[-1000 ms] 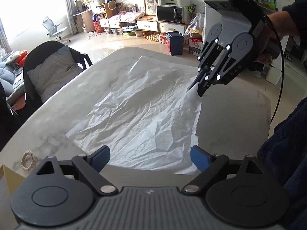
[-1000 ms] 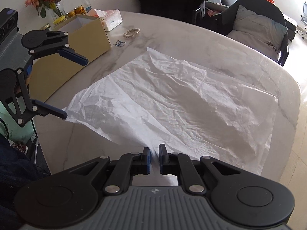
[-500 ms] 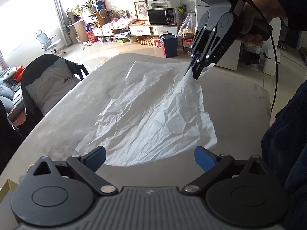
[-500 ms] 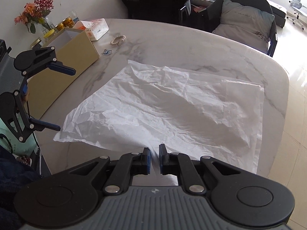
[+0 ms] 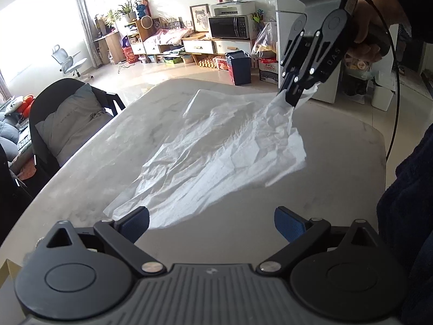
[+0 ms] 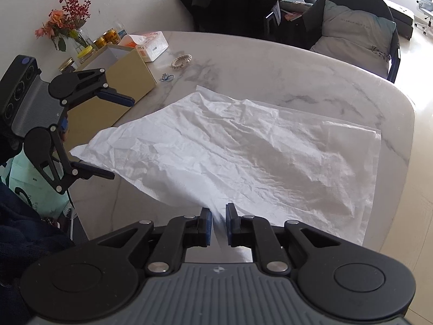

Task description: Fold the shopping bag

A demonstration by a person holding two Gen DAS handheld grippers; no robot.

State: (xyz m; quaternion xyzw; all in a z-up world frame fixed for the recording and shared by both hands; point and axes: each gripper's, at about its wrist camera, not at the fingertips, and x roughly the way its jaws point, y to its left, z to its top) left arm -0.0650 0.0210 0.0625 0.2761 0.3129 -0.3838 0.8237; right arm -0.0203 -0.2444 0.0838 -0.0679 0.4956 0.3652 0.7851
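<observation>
A white, crinkled shopping bag (image 5: 222,151) lies spread on the marble table (image 5: 338,146). My right gripper (image 5: 293,100) is shut on the bag's near corner and holds it lifted off the table; in the right wrist view the thin sheet runs between its nearly closed blue pads (image 6: 206,223). The rest of the bag (image 6: 257,157) slopes down onto the table. My left gripper (image 5: 211,220) stands open just above the tabletop at the bag's other near corner, with nothing between its fingers. In the right wrist view it (image 6: 111,135) hovers at the bag's left edge.
An open cardboard box (image 6: 119,81), a tissue box (image 6: 147,44), a bead bracelet (image 6: 181,61), jars and a flower vase (image 6: 70,38) stand at the table's far left. A dark chair with a grey cushion (image 6: 354,35) stands behind the table.
My right gripper has risen with the bag's corner, lifting that side higher off the table. The bag has slid and bunched toward the left gripper, which stayed open.
</observation>
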